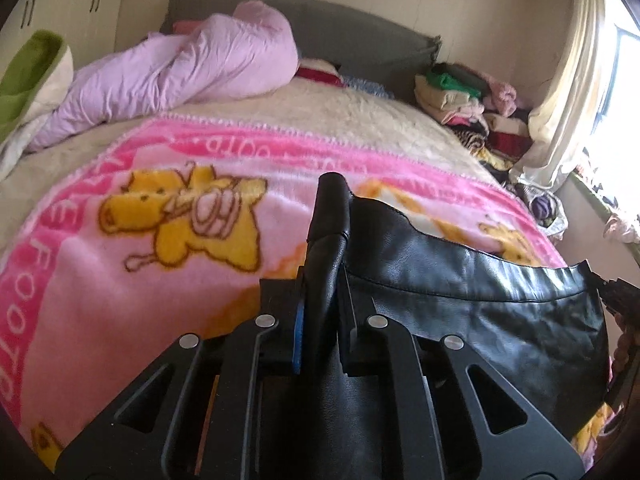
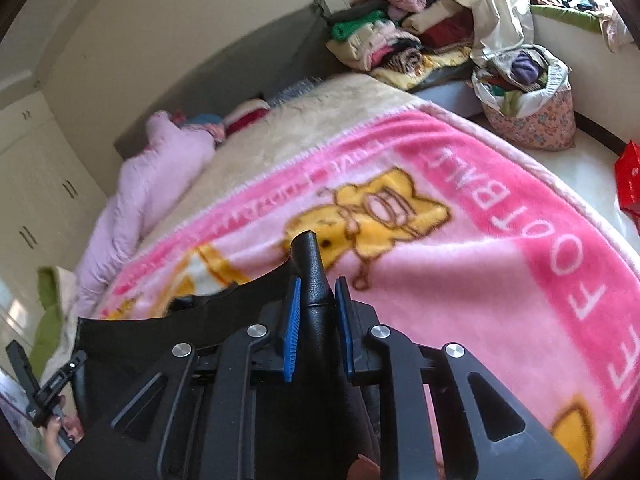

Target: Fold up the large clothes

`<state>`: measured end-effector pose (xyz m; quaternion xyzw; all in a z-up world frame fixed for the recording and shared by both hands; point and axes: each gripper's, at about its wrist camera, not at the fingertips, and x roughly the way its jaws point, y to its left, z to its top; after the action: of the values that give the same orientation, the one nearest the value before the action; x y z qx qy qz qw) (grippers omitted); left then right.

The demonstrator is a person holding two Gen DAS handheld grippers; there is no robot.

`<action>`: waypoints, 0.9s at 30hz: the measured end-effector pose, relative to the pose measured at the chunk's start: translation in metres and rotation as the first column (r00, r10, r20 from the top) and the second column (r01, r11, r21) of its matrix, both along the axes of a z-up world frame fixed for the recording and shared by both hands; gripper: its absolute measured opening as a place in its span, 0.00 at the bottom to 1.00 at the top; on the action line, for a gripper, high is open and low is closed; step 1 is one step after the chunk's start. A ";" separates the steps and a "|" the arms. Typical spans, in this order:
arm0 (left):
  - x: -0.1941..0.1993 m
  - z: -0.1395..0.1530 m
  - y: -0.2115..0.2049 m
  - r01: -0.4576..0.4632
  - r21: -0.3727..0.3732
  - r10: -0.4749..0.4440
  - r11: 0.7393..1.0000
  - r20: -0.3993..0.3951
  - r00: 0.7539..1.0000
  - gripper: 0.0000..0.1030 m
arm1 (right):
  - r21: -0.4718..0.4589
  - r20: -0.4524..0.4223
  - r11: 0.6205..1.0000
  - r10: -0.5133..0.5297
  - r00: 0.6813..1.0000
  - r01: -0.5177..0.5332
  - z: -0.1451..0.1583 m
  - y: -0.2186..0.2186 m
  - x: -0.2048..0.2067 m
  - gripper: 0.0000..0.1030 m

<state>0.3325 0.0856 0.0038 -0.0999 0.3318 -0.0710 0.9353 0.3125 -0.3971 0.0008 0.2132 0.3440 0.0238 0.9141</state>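
A black leather garment (image 1: pixel 460 292) hangs stretched between my two grippers over a pink blanket with yellow cartoon figures (image 1: pixel 120 272). My left gripper (image 1: pixel 326 280) is shut on one corner of the garment, and a fold of leather sticks up between its pads. In the right wrist view my right gripper (image 2: pixel 316 300) is shut on the other corner of the black garment (image 2: pixel 312 280), squeezed between the blue pads (image 2: pixel 292 320). The garment's edge runs off to the left towards the other gripper (image 2: pixel 44 392), held by a hand.
The pink blanket (image 2: pixel 480 280) lies on a cream bed cover (image 1: pixel 340 120). A lilac quilt (image 1: pixel 180 68) is bunched by the grey headboard (image 1: pixel 352 36). Stacked clothes (image 1: pixel 460 96) and a full flowered bag (image 2: pixel 528 112) stand beside the bed, with a curtain (image 1: pixel 560 92) by the window.
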 end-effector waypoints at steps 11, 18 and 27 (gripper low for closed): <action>0.009 -0.022 -0.004 0.014 0.050 -0.011 0.999 -0.052 0.999 0.14 | -0.033 -0.082 0.999 -0.028 0.996 0.025 -0.037 -0.001 0.008 0.16; 0.010 -0.024 -0.007 0.004 0.096 0.003 0.995 -0.068 0.998 0.23 | -0.057 -0.102 0.998 -0.040 0.994 0.034 -0.037 0.001 0.007 0.22; 0.004 -0.018 -0.006 -0.010 0.149 0.020 0.989 -0.067 0.998 0.51 | -0.112 -0.105 0.994 -0.030 0.994 0.018 -0.028 0.005 -0.012 0.56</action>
<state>0.3361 0.0791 -0.0141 -0.0350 0.3672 -0.0356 0.9288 0.3009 -0.3923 -0.0272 0.1672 0.3907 -0.0180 0.9050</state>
